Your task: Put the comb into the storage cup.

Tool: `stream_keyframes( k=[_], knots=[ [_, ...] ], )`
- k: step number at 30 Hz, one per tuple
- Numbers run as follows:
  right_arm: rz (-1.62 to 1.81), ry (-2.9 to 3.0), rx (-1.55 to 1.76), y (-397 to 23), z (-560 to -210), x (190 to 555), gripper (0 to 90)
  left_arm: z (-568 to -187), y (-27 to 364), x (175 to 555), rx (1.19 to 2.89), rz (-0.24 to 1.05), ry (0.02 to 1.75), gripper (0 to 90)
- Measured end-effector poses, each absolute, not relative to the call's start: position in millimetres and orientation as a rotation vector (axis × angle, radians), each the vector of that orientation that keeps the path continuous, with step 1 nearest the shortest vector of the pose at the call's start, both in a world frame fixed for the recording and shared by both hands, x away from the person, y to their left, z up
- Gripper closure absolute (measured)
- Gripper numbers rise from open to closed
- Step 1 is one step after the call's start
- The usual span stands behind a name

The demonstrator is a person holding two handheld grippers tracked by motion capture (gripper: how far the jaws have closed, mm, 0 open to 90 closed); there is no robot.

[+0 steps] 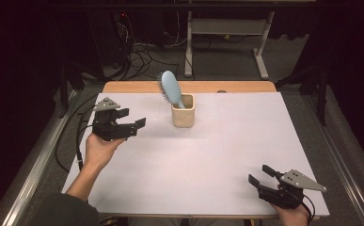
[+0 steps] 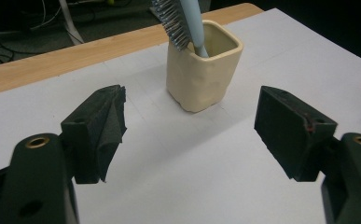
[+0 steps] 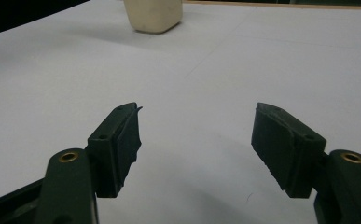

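Observation:
A cream square cup (image 1: 183,111) (image 2: 202,74) stands on the white table sheet (image 1: 203,155) near the back middle. A light blue hairbrush (image 1: 170,88) (image 2: 183,21) stands handle-down in it, leaning left with its bristles to the left. My left gripper (image 1: 131,118) (image 2: 190,123) is held above the sheet left of the cup, pointing at it, open with nothing between its pads. My right gripper (image 1: 259,174) (image 3: 197,140) rests low at the front right corner, open and empty, facing the cup's base (image 3: 154,15) far off.
A wooden table edge (image 1: 189,87) runs behind the sheet. Beyond it are a white desk frame (image 1: 226,33) and tangled cables (image 1: 142,56) on the floor. Black cables (image 1: 76,136) trail from the left gripper off the table's left side.

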State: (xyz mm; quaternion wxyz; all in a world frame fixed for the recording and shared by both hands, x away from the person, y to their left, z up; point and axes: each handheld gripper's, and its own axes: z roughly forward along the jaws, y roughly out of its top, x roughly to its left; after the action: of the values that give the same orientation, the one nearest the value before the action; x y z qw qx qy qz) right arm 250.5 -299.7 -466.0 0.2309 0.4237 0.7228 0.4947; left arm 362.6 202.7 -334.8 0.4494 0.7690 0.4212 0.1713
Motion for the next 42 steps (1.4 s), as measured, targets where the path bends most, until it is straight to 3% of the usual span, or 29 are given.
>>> stream_keyframes(
  k=[42],
  knots=[
    [1.359, 1.990, 1.159, -299.3, -466.0, 250.5, 33.1, -342.6, 228.2, 330.2, 1.857, 0.429, 1.054, 24.9]
  ],
)
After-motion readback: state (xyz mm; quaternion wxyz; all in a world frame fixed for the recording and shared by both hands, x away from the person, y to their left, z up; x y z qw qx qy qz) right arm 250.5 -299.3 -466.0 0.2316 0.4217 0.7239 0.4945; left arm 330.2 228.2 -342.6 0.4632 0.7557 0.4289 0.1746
